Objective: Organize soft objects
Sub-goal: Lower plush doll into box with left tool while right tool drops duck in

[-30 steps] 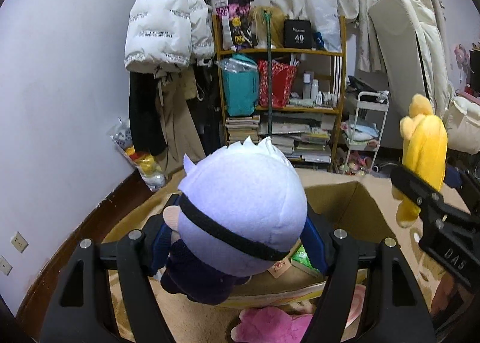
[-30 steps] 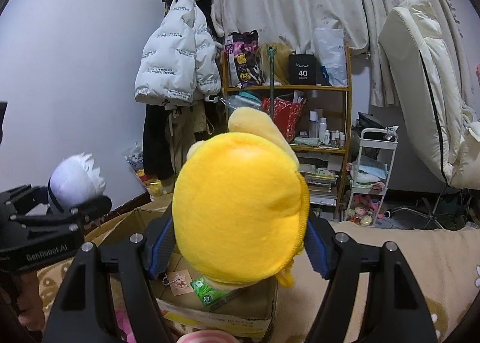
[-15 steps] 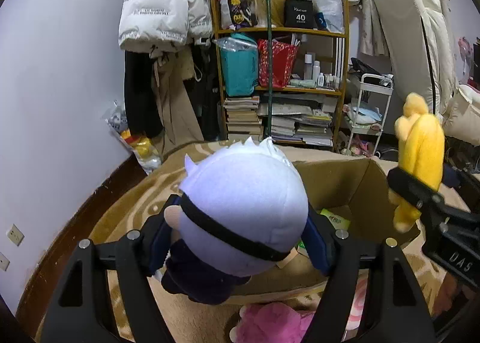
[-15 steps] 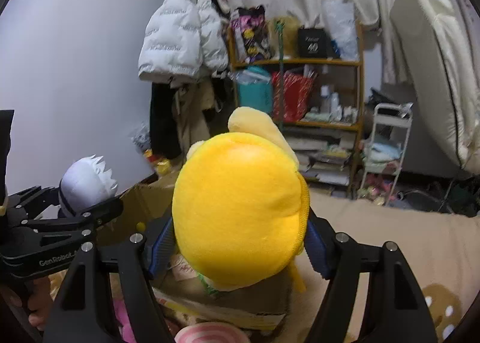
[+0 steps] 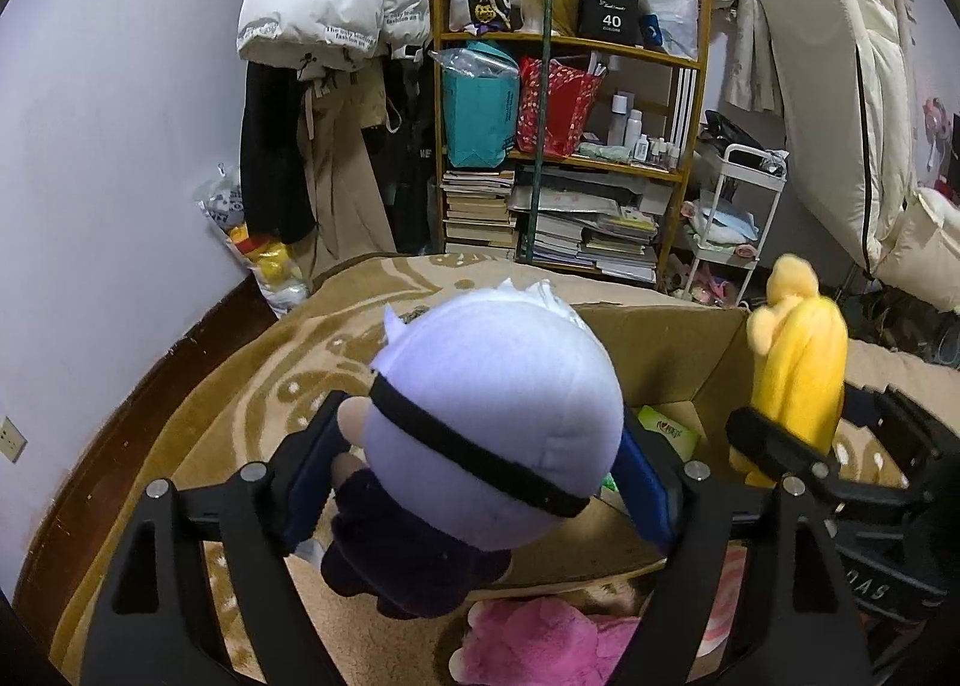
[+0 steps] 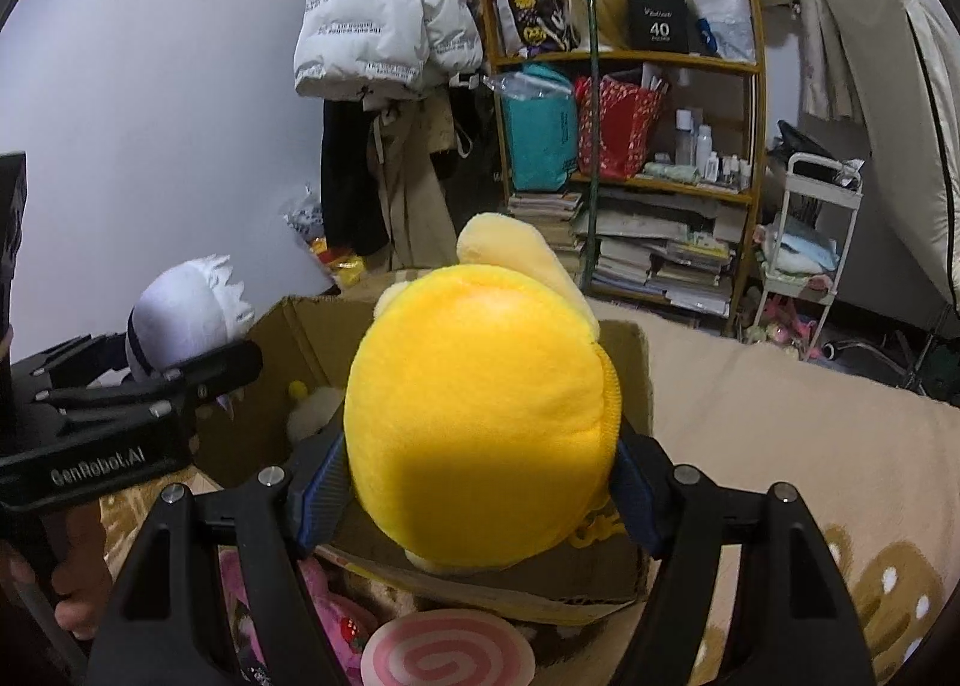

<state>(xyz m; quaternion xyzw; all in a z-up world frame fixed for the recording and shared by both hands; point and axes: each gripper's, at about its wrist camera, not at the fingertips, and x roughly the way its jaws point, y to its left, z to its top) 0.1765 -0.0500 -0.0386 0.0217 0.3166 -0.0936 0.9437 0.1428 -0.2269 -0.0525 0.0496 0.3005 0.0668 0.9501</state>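
Observation:
My left gripper (image 5: 480, 476) is shut on a white-haired plush doll (image 5: 492, 404) with a black blindfold and dark clothes, held above the near left of an open cardboard box (image 5: 660, 338). My right gripper (image 6: 474, 464) is shut on a yellow plush toy (image 6: 480, 422), held over the box's near right (image 6: 624, 344). The yellow plush also shows at the right of the left wrist view (image 5: 798, 374). The doll shows at the left of the right wrist view (image 6: 186, 314).
A pink plush (image 5: 540, 650) lies in front of the box, beside a pink swirl cushion (image 6: 447, 653). A green packet (image 5: 669, 434) lies inside the box. The box stands on a tan patterned blanket (image 5: 240, 386). A cluttered shelf (image 5: 570, 158) and hanging coats (image 5: 324, 2) stand behind.
Both grippers have tilted down and moved forward over the box, each still holding its plush. More of the box's inside shows now.

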